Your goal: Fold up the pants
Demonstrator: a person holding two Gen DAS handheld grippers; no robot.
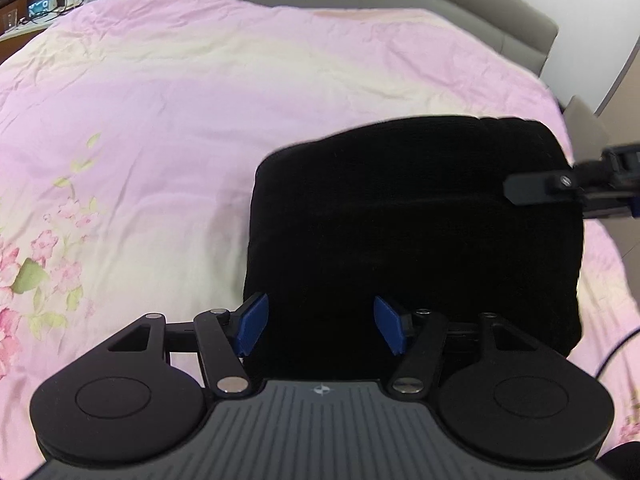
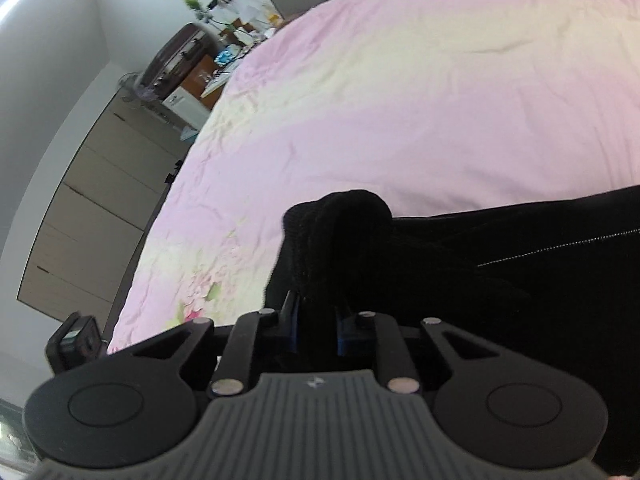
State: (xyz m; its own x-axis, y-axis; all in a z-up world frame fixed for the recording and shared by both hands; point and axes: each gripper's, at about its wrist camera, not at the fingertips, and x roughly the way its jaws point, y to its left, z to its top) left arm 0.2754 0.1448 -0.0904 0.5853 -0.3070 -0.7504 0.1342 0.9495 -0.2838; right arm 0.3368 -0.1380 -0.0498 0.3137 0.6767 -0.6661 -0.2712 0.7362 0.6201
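Right wrist view: my right gripper [image 2: 316, 320] is pinching a bunched fold of the black pants [image 2: 500, 280], probably the corner. I'm holding the left gripper [image 1: 316, 326] spread apart over the pants on the pink bedspread [image 1: 160, 128].

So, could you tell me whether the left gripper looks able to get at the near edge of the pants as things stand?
Probably yes. The left gripper is open, and the near edge of the pants lies right between its pads with nothing in the way. The right gripper pinches a different edge, off to the side.
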